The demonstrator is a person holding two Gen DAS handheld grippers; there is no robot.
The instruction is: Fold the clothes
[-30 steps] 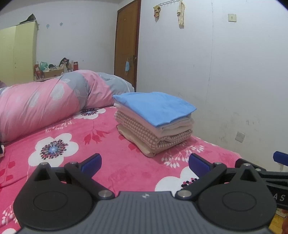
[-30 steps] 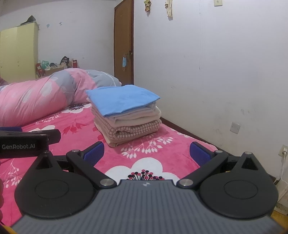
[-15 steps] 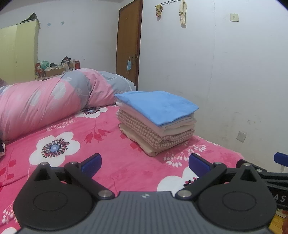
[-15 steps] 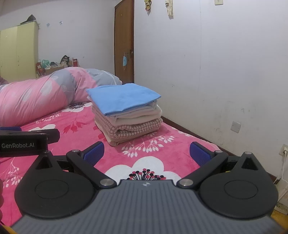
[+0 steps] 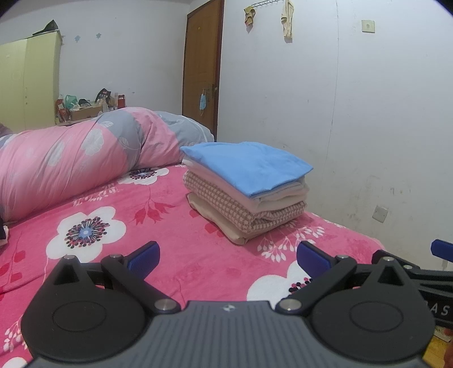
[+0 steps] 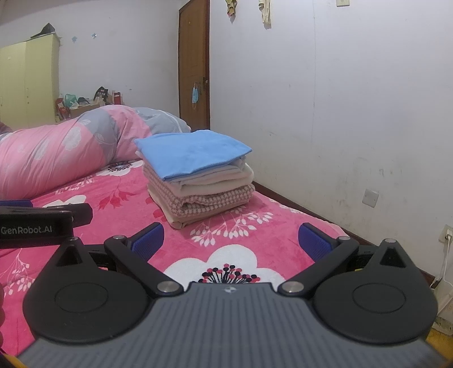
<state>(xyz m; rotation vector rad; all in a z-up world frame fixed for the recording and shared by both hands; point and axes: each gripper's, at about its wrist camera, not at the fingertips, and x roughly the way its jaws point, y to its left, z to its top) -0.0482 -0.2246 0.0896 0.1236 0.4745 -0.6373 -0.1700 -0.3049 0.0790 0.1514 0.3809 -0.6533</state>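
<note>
Two grippers up, both held low over the bed [image 5: 175, 226], both empty. Left gripper [image 5: 228, 256]: blue pads [image 5: 144, 256] spread wide, nothing between them but pink flowered cover. Right gripper [image 6: 230, 239]: same story, pads [image 6: 148, 239] wide apart, hovering above a big white flower print. Side by side, too — right one's pad tip poking in at the far right edge of the left view, left one's body marked GenRobot.AI showing at the left edge of the right view.

Ahead of both, well clear of the pads: one stack [image 5: 246, 189] of folded clothes, sitting on the bed near the wall [image 5: 354, 113]. Four layers counted from the top: blue piece [image 5: 249, 167], cream piece [image 5: 280, 195], checked piece [image 5: 226, 206], beige piece [image 5: 215, 220] at the bottom. Edges squared, pile upright.

Behind the stack, one rolled quilt [image 5: 70, 161], pink and grey, lying across the bed. Further back: one brown door [image 5: 202, 65] with one blue mask [image 5: 203, 102] hanging at the handle, one yellow wardrobe [image 5: 28, 85]. Two small cloths [image 5: 286, 18] hanging high on the wall.
</note>
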